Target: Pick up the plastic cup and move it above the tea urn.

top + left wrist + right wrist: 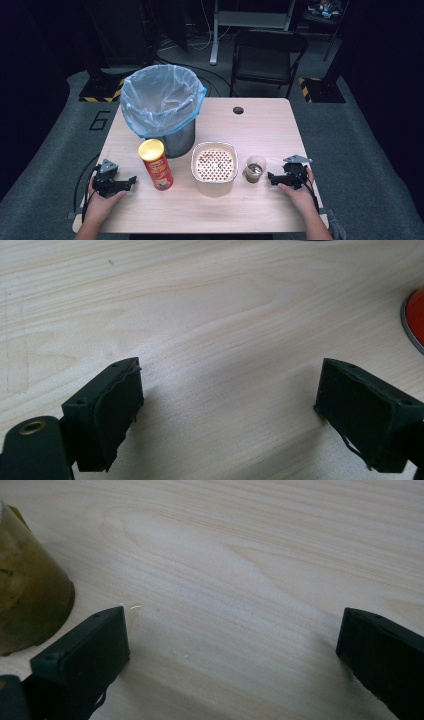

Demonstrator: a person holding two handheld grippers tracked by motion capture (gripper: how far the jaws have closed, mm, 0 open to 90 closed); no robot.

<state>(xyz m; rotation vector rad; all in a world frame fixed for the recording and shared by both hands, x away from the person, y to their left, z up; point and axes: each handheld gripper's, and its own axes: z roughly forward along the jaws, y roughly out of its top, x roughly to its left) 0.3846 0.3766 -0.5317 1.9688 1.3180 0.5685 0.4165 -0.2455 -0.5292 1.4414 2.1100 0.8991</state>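
Red chip can (156,164) stands upright on the counter (260,130), long axis vertical, yellow lid up, label facing the person's side. It sits just in front of the trash bin (162,107) and left of the white perforated container (214,167). The bin is a metal cylinder lined with a clear blue-edged bag, mouth up.

Left tongs (131,181) rest low on the counter near the front left edge, pointing right toward the can's base, close to it but apart. In the left gripper view the left tongs (227,405) stand wide with bare wood between the jaws; the can's red edge (414,322) shows at the far right.

Right tongs (270,176) lie on the counter at the front right, pointing left toward the small brown cup (255,169), just beside it, not touching. In the right gripper view the right tongs (232,645) are wide, nothing between them; the cup (27,580) sits at the left.
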